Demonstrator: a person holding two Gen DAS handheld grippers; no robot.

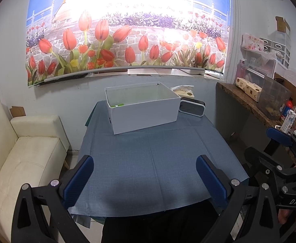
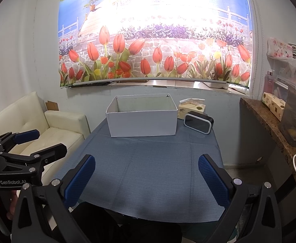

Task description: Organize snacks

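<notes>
Both grippers hang above the near edge of the bench (image 1: 158, 162), which is covered in a blue-grey cloth. The left gripper (image 1: 144, 179) has its blue-padded fingers (image 1: 78, 180) spread wide apart with nothing between them. The right gripper (image 2: 146, 179) is likewise spread wide and holds nothing.

A white cardboard box (image 1: 145, 113) stands open-topped at the far end of the bench, at 12 o'clock from the left gripper and well apart from it. From the right wrist view the same box (image 2: 142, 124) also sits at 12 o'clock, well beyond the fingertips. Inside it, against the left wall, a bit of green snack packaging (image 1: 117, 105) shows in the left wrist view; too little of it is visible to name it more closely.

Just beside the box at its 3 o'clock stands a black clock with a white rim (image 2: 198, 122), and behind the clock lies a tissue pack (image 2: 191, 107). A cream sofa (image 1: 24, 158) stands at 9 o'clock from the bench. A stone-topped shelf (image 2: 269, 125) crowded with boxes and containers runs along at 3 o'clock. A tulip-print blind (image 1: 127, 40) hangs on the wall behind.
</notes>
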